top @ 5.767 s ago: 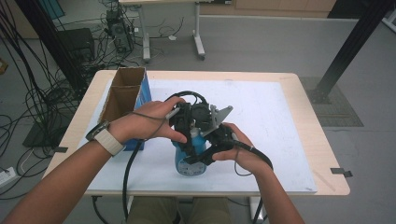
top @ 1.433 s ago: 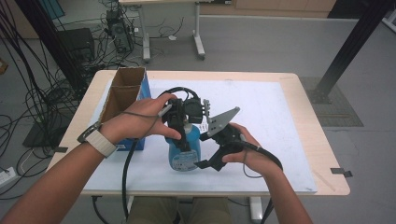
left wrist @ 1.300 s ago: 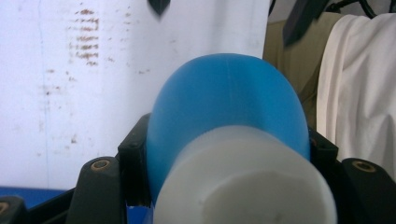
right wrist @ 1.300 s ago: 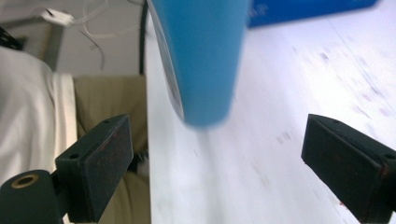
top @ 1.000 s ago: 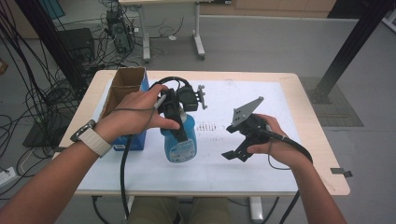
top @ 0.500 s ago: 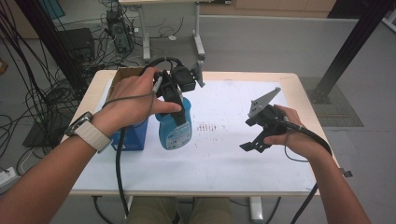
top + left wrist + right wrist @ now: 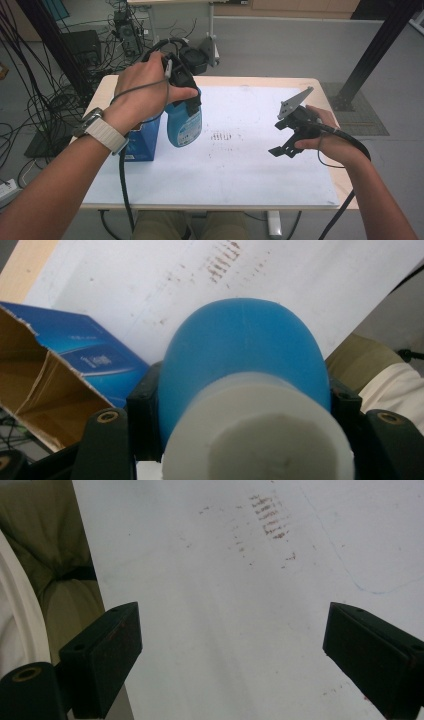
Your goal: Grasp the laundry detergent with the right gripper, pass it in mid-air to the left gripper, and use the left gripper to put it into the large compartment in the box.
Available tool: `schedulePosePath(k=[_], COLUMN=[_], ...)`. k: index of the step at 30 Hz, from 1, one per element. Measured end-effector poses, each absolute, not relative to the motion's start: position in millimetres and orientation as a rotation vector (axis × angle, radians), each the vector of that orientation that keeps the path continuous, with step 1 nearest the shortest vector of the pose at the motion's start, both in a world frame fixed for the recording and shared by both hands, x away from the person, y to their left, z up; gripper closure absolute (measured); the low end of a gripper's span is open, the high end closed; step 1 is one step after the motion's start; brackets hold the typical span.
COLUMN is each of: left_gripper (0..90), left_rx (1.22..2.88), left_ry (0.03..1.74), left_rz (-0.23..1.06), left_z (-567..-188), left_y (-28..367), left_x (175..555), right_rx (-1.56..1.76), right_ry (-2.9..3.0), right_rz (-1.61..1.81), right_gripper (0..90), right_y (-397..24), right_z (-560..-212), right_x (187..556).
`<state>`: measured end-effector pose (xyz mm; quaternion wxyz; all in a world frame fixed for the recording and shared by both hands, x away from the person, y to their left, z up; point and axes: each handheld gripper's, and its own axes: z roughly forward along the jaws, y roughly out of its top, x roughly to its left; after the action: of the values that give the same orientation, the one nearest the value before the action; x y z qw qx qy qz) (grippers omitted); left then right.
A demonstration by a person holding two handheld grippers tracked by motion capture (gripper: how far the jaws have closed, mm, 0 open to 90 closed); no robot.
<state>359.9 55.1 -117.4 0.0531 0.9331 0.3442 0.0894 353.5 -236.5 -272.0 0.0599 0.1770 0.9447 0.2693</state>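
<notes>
Blue bottle (image 7: 183, 122) above smudged white tbl sheet (image 7: 240, 160)

bottle (image 7: 245, 355): smooth matt blue plastic (white cap) | box (image 7: 55, 390): torn brown cardboard | sheet (image 7: 240, 165): white paper, smudged

An open blue carton (image 7: 145, 142) (cardboard inside) stands on the white-topped table (image 7: 250, 170).

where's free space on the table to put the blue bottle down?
Free: the white sheet between the blue bottle and the right gripper, around the faint brown marks, plus the strip along the near edge. Crowded: the left side, where the open blue box stands under the left gripper.
</notes>
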Motion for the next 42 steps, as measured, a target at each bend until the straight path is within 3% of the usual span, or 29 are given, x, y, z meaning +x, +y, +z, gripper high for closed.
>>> schedulePosePath(k=[12, 42], left_gripper=[37.3, 37.4], left_rx=[2.74, 2.454], left_ry=[1.315, 1.734], left_rz=[0.309, 0.353], left_z=[-91.2, -63.9], left_y=[66.8, 132.6], left_x=[375.6, 408.8], right_rx=[0.547, 0.587], right_ry=[2.855, 2.86], right_rz=[0.8, 0.79], right_gripper=[9.0, 9.1], right_y=[-251.1, -251.5], right_z=[-270.7, -271.8], right_x=[358.7, 367.2])
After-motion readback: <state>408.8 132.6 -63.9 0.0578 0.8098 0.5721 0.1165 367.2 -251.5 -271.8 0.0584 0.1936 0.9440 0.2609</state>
